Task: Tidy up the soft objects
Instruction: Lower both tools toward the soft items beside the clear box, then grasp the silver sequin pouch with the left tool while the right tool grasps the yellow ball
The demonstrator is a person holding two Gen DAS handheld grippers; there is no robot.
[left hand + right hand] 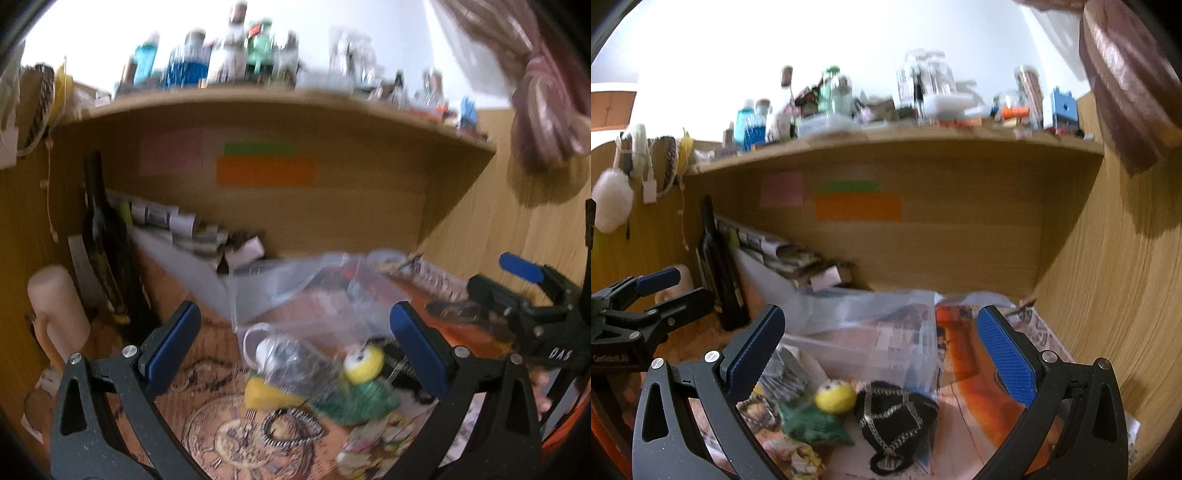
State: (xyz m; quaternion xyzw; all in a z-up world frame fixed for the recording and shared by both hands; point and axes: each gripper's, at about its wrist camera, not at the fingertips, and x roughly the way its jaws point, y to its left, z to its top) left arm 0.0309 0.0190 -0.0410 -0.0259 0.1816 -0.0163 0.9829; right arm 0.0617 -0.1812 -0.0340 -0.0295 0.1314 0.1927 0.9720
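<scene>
Wooden desk alcove, cluttered shelf (886, 142) across the top, both views motion-blurred. Pink, green and orange sticky notes (858, 207) on the back panel.

Soft items sit low centre on the worktop (979, 413):
- small plush toy with yellow round head and green fuzzy body (827, 410), lower centre of the right wrist view; same toy in the left wrist view, right of centre.
- black knitted pouch with gold trim (895, 413), touching the toy's head on its right side.
- yellow soft piece (266, 395) just left of the toy in the left wrist view; can't tell what it is.
- clear plastic bag (871, 332) lying behind them, its edge draped over the toy in the left wrist view.

Beaded loop bracelet (290, 428) on the patterned mat, lower centre of the left wrist view, just in front of the toy.

Left claw (295, 350): spread wide, nothing between the blue pads, framing the toy and bag.
Right claw (882, 354): also spread wide, nothing gripped, toy and pouch between the fingers in frame.

Dark bottle (718, 269) upright at left of the alcove, papers stacked beside it. Pale cylinder candle (55, 306) at the left edge of the left wrist view.
</scene>
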